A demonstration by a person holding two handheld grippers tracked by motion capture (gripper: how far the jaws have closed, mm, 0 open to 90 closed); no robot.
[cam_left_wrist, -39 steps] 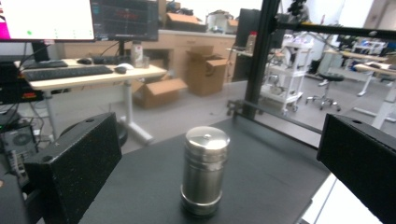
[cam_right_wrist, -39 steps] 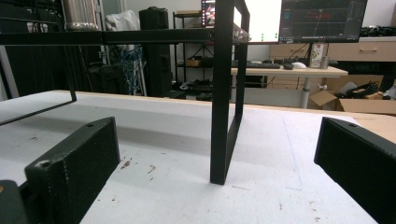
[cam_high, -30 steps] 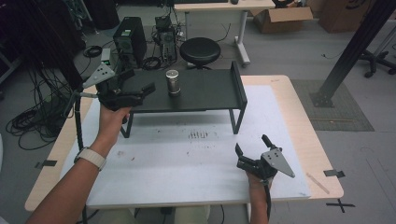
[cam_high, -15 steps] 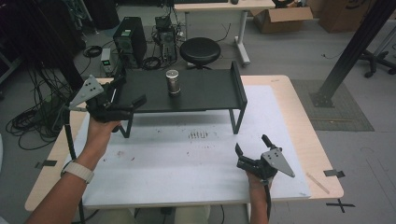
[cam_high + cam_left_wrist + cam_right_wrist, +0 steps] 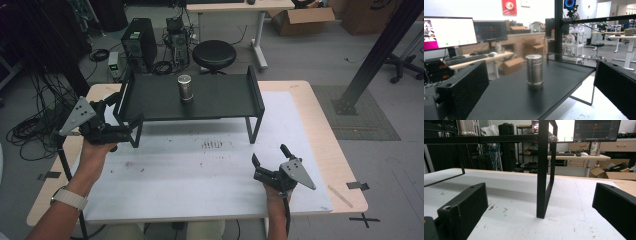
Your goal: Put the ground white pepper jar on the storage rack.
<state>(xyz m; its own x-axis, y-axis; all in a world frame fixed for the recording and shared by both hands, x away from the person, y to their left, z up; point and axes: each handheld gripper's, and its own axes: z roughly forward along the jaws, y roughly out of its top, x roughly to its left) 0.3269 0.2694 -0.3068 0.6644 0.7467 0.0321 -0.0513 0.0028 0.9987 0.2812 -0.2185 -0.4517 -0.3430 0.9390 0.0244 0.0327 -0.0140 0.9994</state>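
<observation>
A black metal shelf (image 5: 210, 97) is standing on a white mat (image 5: 200, 170) that is covering most of a wooden table (image 5: 330, 145). A shiny metal can (image 5: 185, 88) is standing upright on top of the shelf, near the middle and a little toward the far edge. Nothing is touching the can.

The left gripper (image 5: 112, 127) is sitting in the person's left hand (image 5: 95, 150) by the shelf's left end, near its front left leg. Its jaws are wide open and are holding nothing. In the left gripper view the metal can (image 5: 534, 71) is standing on the dark shelf top (image 5: 524, 97), ahead of the two black jaws and between them, but well apart from both.

The right gripper (image 5: 270, 167) is sitting low over the mat near the front right part of the table, well apart from the shelf. Its jaws are wide open too, and they are holding nothing. In the right gripper view a black shelf leg (image 5: 545, 170) is standing on the mat (image 5: 511, 200) ahead of the open jaws, and the bottom of the can (image 5: 466, 127) is peeking out at the top left.

A black round stool (image 5: 214, 55) and a computer tower (image 5: 139, 45) are sitting on the floor behind the table.
</observation>
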